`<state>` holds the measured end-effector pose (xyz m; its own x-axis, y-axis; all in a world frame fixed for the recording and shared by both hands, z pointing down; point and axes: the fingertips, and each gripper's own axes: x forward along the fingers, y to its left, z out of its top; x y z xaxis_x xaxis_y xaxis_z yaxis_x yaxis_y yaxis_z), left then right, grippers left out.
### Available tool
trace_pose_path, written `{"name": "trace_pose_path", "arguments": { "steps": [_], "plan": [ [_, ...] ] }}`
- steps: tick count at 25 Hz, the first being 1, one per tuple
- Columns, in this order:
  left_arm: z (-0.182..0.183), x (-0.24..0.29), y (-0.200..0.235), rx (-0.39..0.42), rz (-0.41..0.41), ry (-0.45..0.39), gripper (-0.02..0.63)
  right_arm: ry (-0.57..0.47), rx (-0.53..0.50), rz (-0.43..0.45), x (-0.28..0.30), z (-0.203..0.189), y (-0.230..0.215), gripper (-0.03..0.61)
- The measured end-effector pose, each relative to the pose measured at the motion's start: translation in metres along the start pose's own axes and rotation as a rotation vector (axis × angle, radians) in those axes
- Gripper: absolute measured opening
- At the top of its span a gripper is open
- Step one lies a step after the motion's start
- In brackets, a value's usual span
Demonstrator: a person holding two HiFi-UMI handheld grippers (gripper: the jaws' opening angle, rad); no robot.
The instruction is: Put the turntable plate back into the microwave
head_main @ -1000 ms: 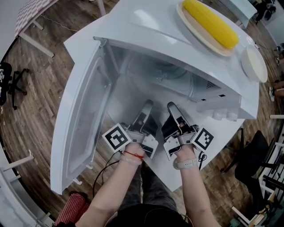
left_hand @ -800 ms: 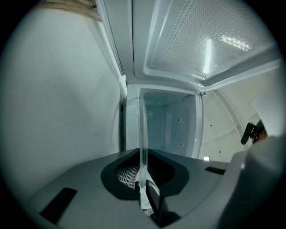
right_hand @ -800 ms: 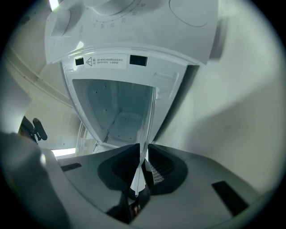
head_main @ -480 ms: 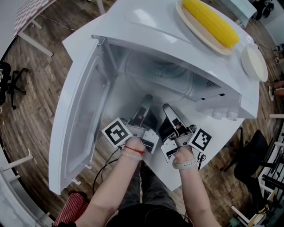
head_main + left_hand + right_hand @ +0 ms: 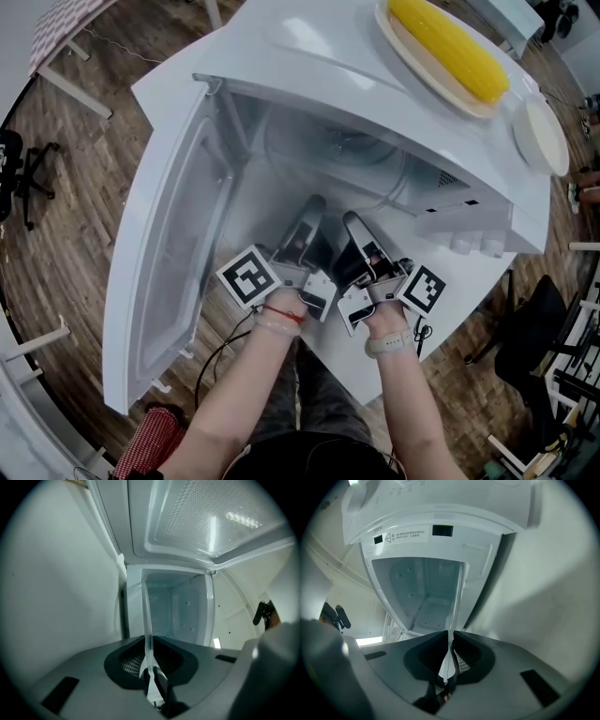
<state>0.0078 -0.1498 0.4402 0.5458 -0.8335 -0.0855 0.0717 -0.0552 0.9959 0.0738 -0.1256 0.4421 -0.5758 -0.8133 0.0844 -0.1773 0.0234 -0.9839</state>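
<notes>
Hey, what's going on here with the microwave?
A person holds a gripper in each hand at the mouth of the open microwave. The left gripper and the right gripper are side by side, each clamped on the near edge of the clear glass turntable plate, which reaches into the cavity. Whether the plate is seated can't be told. The door is swung wide to the left. A corn cob lies on top.

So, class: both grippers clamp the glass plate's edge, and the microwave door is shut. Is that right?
No: the door is open, swung out to the left, as the head view shows. The left gripper and right gripper do each clamp the edge of the plate.
</notes>
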Motion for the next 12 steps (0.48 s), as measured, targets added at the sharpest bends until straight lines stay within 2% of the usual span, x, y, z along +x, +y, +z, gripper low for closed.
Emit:
{"name": "trace_pose_path", "arguments": {
  "steps": [12],
  "plan": [
    [-0.008, -0.005, 0.004, 0.03, 0.021, 0.028, 0.046, -0.074, -0.005, -0.013, 0.011, 0.024, 0.002, 0.048]
  ]
}}
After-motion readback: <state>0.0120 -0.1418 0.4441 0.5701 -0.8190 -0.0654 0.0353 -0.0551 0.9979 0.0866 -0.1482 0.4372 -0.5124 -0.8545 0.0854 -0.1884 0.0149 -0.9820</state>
